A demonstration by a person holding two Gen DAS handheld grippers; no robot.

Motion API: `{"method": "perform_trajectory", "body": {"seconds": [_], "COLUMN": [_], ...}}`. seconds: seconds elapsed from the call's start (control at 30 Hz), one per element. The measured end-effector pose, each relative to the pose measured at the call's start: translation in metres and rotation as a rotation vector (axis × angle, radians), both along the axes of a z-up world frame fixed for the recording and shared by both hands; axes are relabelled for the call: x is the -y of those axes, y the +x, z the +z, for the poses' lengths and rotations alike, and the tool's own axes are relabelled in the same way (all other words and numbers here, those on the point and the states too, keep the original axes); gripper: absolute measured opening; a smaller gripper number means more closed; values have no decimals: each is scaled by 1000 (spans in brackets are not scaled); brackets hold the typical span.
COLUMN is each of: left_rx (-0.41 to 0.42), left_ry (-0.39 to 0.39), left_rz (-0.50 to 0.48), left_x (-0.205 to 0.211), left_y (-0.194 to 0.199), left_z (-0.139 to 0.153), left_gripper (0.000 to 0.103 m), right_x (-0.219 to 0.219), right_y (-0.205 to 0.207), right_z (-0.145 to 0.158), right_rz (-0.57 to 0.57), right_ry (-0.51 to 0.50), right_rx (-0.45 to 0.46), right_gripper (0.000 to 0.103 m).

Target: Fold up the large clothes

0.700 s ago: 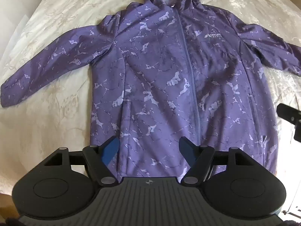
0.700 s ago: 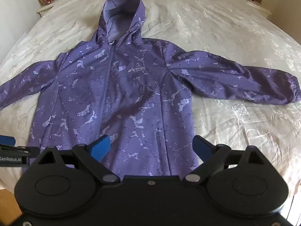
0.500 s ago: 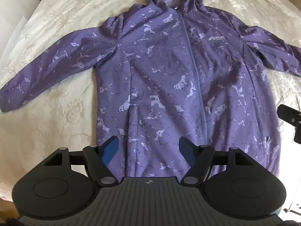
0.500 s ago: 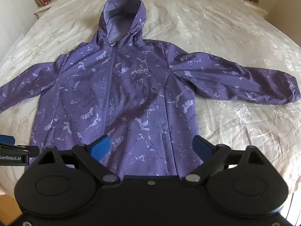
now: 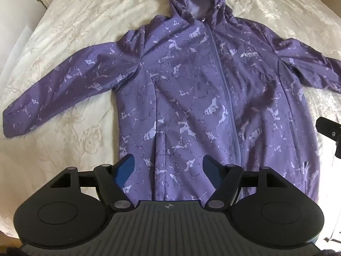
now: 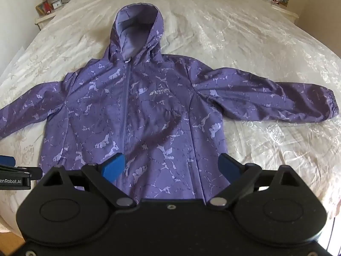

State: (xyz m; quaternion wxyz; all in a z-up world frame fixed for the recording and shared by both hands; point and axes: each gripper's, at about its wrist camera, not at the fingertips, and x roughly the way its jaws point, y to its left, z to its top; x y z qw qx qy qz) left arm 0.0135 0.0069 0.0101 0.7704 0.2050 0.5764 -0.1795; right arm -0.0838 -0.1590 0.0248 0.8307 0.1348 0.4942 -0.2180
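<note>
The left gripper (image 5: 168, 168) hangs over the hem of the jacket, its blue-padded fingers (image 5: 125, 170) spread wide with nothing between them. The right gripper (image 6: 170, 168) does the same over the hem's other half, fingers wide apart and empty; the left tool's tip shows at 9 o'clock in its view.

The purple hooded jacket (image 5: 191, 106) lies flat, front up and zipped, on the bed's cream floral bedspread (image 6: 245, 34). Its zipper (image 5: 226, 89) runs from the hem toward 12 o'clock. One sleeve (image 5: 59, 89) stretches toward 9 o'clock in the left view; the other sleeve (image 6: 277, 100) reaches toward 3 o'clock in the right view. A white chest logo (image 6: 158, 91) sits beside the zipper. The hood (image 6: 136, 27) lies open at 12 o'clock. Beyond, a nightstand (image 6: 45, 19) stands at 10 o'clock and another nightstand (image 6: 283, 10) at 1 o'clock.
</note>
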Motion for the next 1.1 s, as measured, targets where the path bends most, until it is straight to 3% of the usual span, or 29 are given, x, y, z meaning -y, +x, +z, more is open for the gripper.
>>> {"method": "perform_trajectory", "body": {"seconds": [1.1], "left_rx": [-8], "left_ry": [-16], "left_rz": [-2], "left_x": [-31], "left_y": [23], "left_z": [7], "left_gripper": [70], "right_x": [-26], "right_y": [7], "right_z": [8], "right_rz": [7], "right_ry": [-21], "right_rx": [-1], "right_gripper": [95]}}
